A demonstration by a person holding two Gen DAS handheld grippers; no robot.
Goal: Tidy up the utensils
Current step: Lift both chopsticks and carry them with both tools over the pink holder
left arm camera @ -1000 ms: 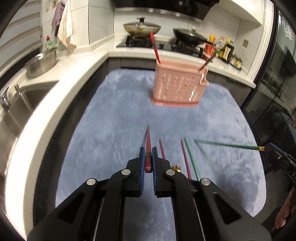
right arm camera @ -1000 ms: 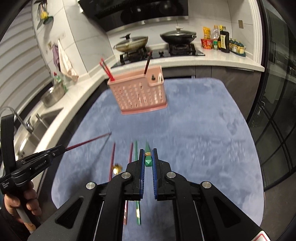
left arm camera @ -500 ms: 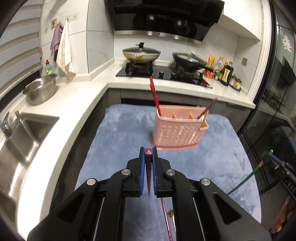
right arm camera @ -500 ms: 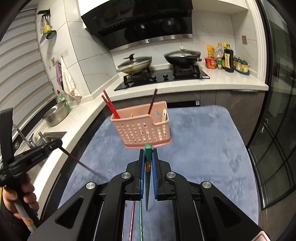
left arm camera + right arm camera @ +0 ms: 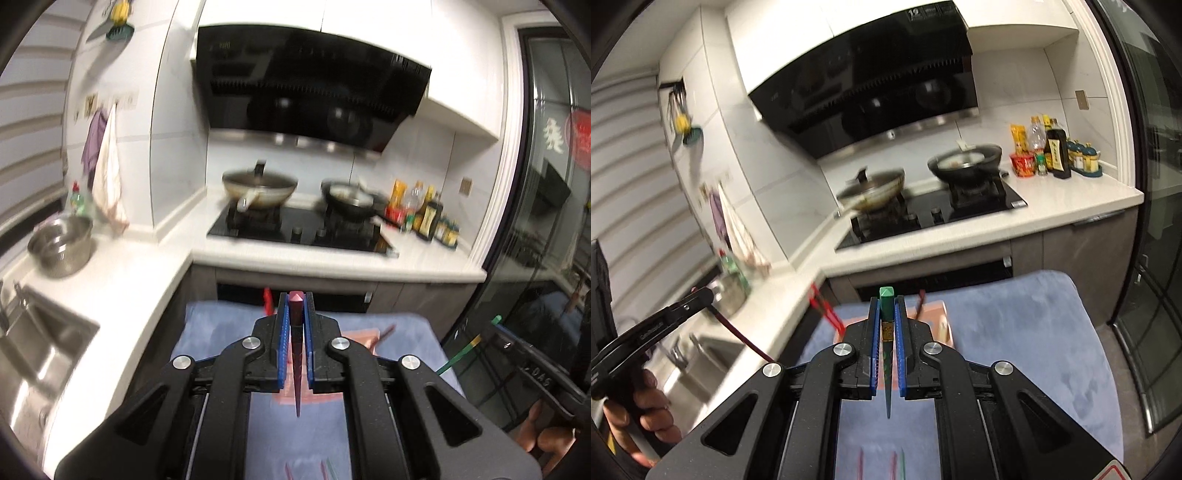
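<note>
Left gripper [image 5: 295, 328]: jaws closed on a dark red chopstick [image 5: 296, 354]. Blunt end stands up between the blue pads [image 5: 283, 343]; pointed tip hangs straight down. Long axis near vertical.

Right gripper [image 5: 886, 332]: jaws closed on a green chopstick [image 5: 887, 354], gold band just below the blunt end. Same attitude: tip down, axis near vertical.

Pink utensil basket [image 5: 936, 321]: on the blue cloth [image 5: 1034, 332], lying below and just ahead of both grippers, largely hidden behind the fingers in each wrist view. A corner shows in the left view [image 5: 364, 338]. Bright red chopsticks [image 5: 825, 310] already lean from its left end; a dark chopstick [image 5: 921, 301] stands toward its right end.

Loose chopsticks [image 5: 895, 463]: tips of a few, pink and green, on the cloth at the near edge.

Governing relation: each held stick points down over the basket, so the insertion looks to be a straight lowering along the stick's own axis. Which compartment sits under each tip cannot be told. The two grippers appear about equally close, the left on the basket's left side, the right more central.

Judgement: blur suggests motion; a tip catching the rim is the likely fault.
</note>
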